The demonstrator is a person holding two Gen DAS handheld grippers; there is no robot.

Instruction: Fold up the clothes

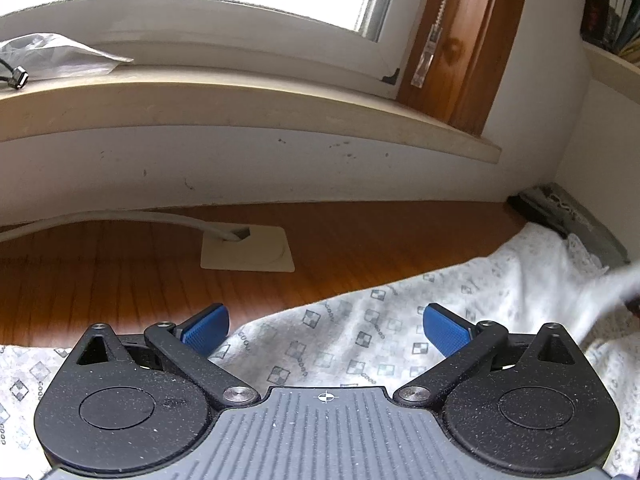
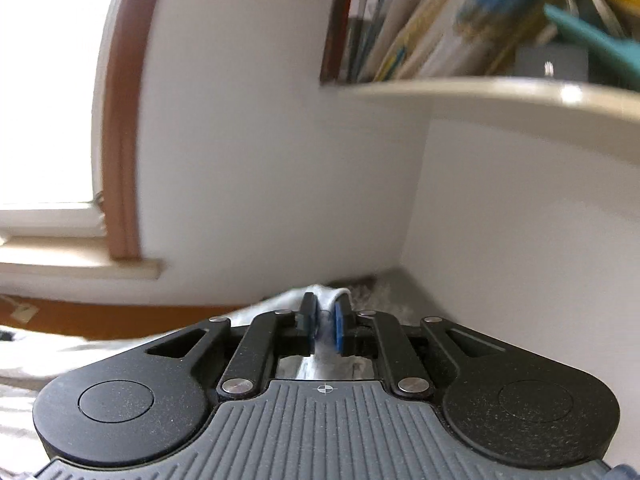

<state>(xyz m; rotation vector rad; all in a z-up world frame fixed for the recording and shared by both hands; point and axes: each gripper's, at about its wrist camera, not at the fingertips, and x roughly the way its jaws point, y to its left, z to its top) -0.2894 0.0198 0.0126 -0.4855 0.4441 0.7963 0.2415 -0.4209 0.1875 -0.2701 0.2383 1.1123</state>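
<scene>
Landmark was the window sill (image 1: pixel 248 100); on its far left end lay a crumpled clear plastic bag (image 1: pixel 56 54) w/ a small metal plug (image 1: pixel 18 79) just beside it; at its right end rose the brown wooden window frame (image 1: pixel 472 40), a beaded blind cord (image 1: pixel 434 28) hanging in front of that; below the sill ran the scuffed white wall (image 1: pixel 280 164), then the wooden desk top (image 1: pixel 140 272); a white cable (image 1: pixel 120 218) ran along the wall's foot into a cream cable plate (image 1: pixel 248 250) set in the desk, roughly under the sill's middle; right of the sill, in the corner, a dark grey strip (image 1: pixel 576 216) lay along the side wall; above & right of the sill a shelf (image 2: pixel 520 98) carried leaning books (image 2: pixel 440 28), blurred.

The garment (image 1: pixel 360 332), white w/ small grey check motifs, lay on the desk below the sill's right half, spreading toward the corner & under the left gripper (image 1: pixel 326 330).

Left gripper was spread wide, blue pads (image 1: pixel 206 330) well apart, nothing between them; whether they touched the cloth below couldn't be told.

Right gripper (image 2: pixel 325 326) was pressed nearly together, pinching a fold of the white cloth; fabric showed past the pads & behind them in the body's gap.

A blurred pale streak at the left view's right edge couldn't be identified; the garment's near & right parts were cut off by the gripper bodies & frame edge; right view was motion-blurred throughout.
</scene>
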